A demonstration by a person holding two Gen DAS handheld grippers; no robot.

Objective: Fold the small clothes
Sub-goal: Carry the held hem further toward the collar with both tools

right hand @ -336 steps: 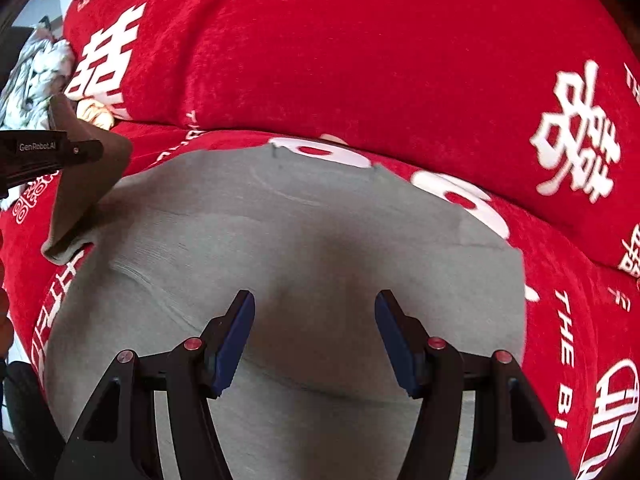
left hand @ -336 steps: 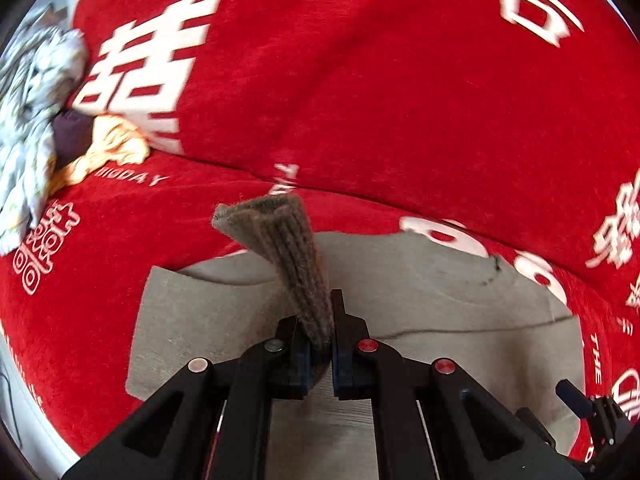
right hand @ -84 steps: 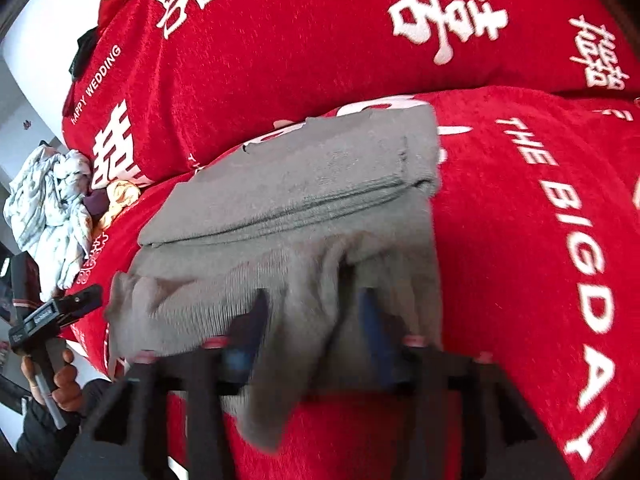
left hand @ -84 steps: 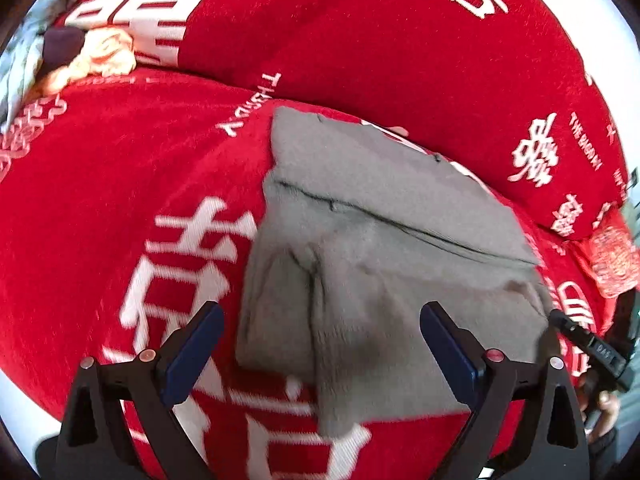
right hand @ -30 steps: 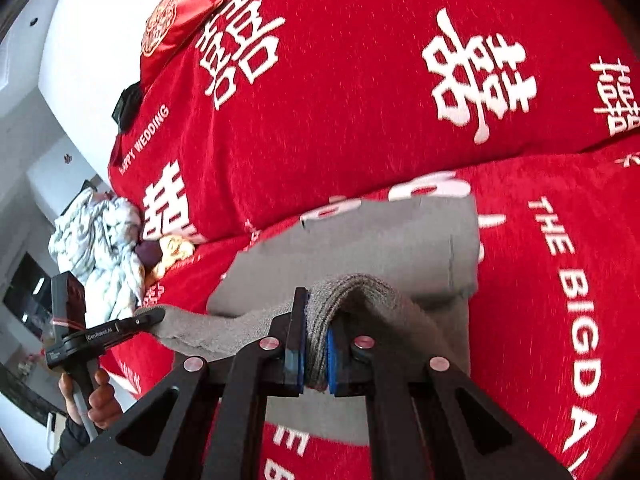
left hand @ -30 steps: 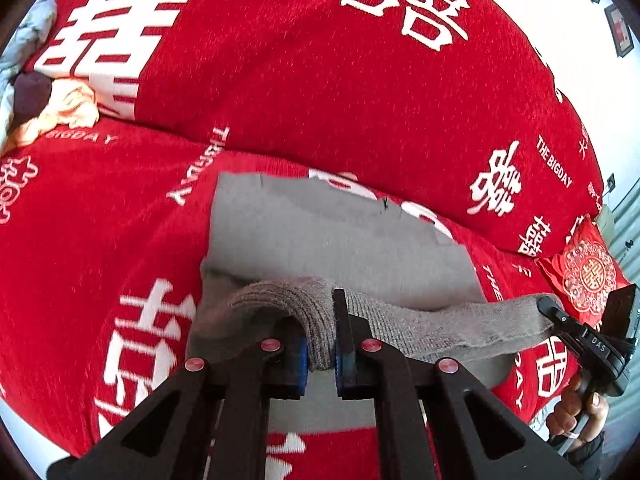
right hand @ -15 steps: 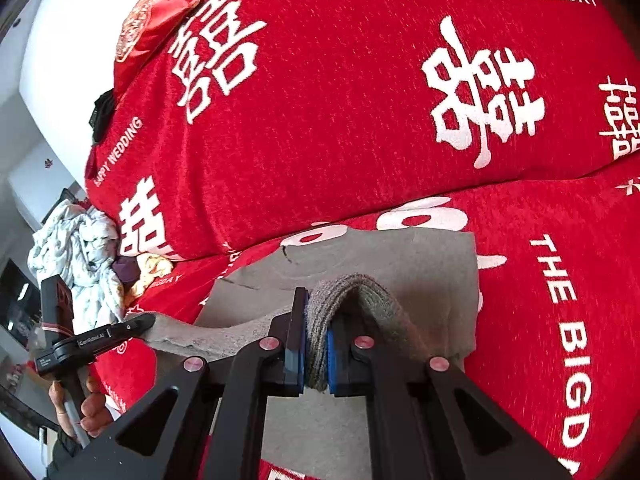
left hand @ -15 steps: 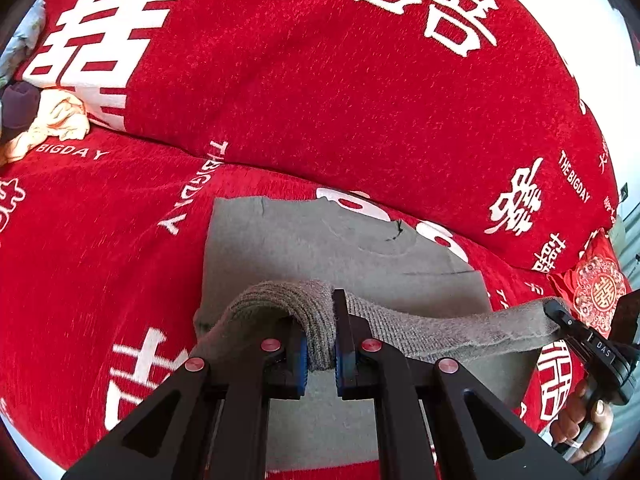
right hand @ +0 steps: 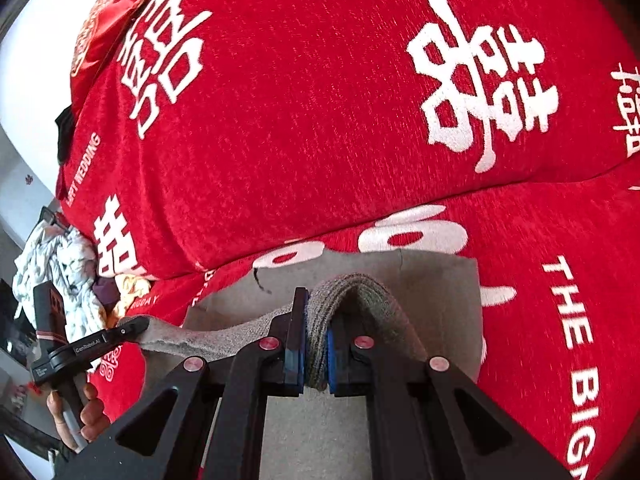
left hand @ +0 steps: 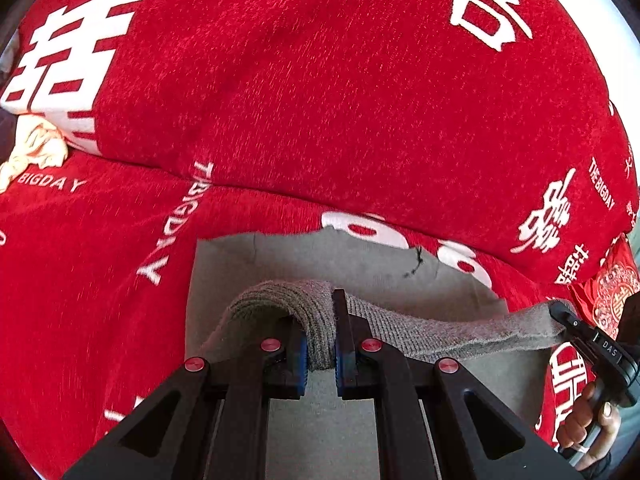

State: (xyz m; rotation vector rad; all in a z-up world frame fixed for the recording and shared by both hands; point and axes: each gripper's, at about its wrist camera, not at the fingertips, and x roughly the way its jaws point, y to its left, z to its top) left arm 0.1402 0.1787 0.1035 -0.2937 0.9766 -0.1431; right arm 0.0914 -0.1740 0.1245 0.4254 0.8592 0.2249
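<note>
A grey knit garment [left hand: 360, 264] lies on the red sofa seat, its far part flat near the backrest. My left gripper [left hand: 321, 344] is shut on the garment's near edge at its left corner and holds it lifted. My right gripper [right hand: 316, 356] is shut on the same edge at its right corner [right hand: 360, 292]. The lifted edge [left hand: 460, 332] stretches taut between the two grippers above the flat part. The right gripper also shows at the right of the left wrist view [left hand: 592, 344]; the left one shows at the left of the right wrist view [right hand: 100, 344].
The red sofa backrest [left hand: 320, 100] with white characters rises just behind the garment. A pile of other clothes [right hand: 60, 272] lies at the sofa's left end, with a cream piece [left hand: 36, 148] beside it. A red cushion [left hand: 612, 292] sits at the right.
Both grippers have carried the lifted near edge forward toward the backrest, over the flat part of the garment. Less of the flat grey cloth shows beyond the fingers.
</note>
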